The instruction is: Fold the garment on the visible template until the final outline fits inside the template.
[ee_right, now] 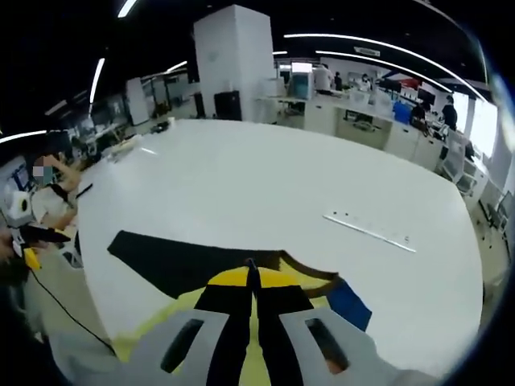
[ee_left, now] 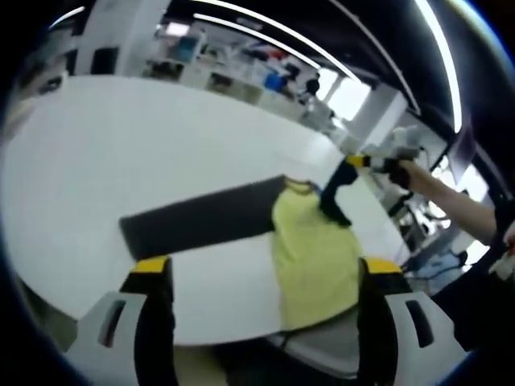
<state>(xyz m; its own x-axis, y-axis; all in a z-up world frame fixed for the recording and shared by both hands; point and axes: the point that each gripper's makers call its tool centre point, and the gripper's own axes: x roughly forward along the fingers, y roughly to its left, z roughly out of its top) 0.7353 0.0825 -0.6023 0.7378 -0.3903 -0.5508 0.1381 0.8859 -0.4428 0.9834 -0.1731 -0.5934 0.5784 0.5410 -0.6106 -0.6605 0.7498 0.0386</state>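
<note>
Pinching the collar near the bench edge

Risking a slide is the main worry: the yellow garment (ee_left: 315,257) lies with its lower part hanging over the near edge of the white bench (ee_left: 145,153), only its upper left side overlapping the dark template (ee_left: 205,219). In the left gripper view the right tool (ee_left: 336,211) comes down on the fabric beside the collar. In the right gripper view its jaws stand together, tips at the dark-trimmed neckline, so I judge it clamped on the garment (ee_right: 145,338). A sharp pull from that single hold could drag the cloth off the bench, or bunch it so the outline spills past the template (ee_right: 173,261). The left tool (ee_left: 265,269) has its jaws wide apart, holding nothing, so the loose hem has no support.

A blue patch (ee_right: 348,304) shows beside the collar; what it is I cannot tell. A pale strip (ee_right: 370,231) lies farther off on the bench (ee_right: 265,177).

No brand, label or readable writing can be made out.
</note>
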